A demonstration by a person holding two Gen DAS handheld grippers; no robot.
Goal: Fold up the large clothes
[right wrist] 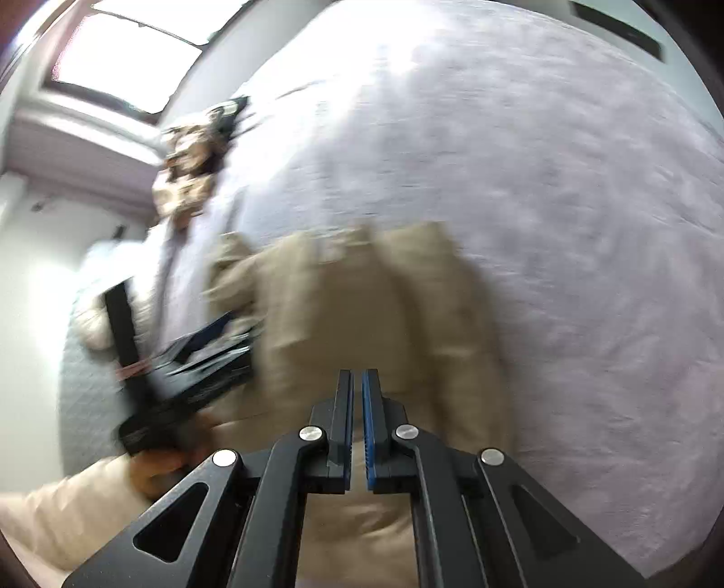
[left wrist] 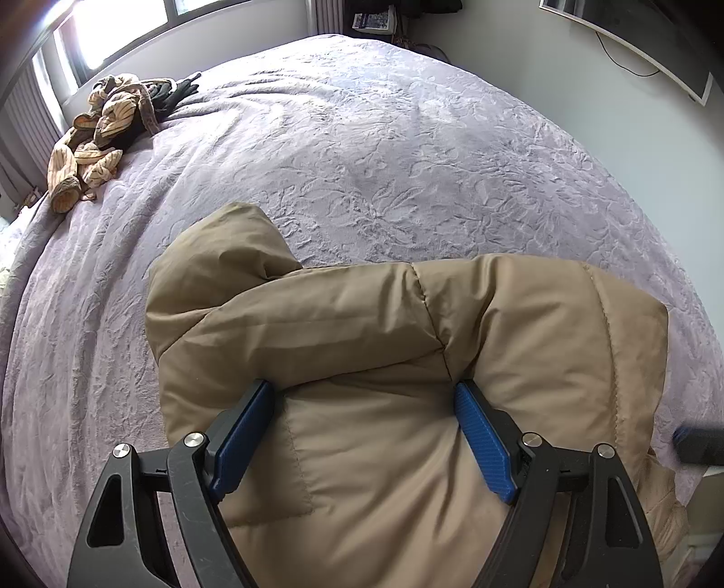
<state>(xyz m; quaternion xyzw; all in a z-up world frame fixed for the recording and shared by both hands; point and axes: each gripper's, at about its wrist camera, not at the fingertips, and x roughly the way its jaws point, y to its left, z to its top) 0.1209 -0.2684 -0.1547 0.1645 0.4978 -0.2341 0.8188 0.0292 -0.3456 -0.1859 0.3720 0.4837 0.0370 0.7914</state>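
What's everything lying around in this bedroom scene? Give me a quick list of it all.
Puffy jacket: one, tan, lying on the near part of the bed, hood toward the left.
Bedspread: one, pale lilac with a raised leaf pattern, covering the whole bed.
Pile of clothes: one heap, tan striped and black pieces, at the far left corner of the bed.
Window: one, bright, behind the bed at far left.
Screen: one, dark with a pale frame, on the right wall.
Left gripper: one, black with blue pads, jaws wide, straddling a bulge of the jacket.
Right gripper: one, black with blue pads, jaws shut with nothing between them, above the jacket.
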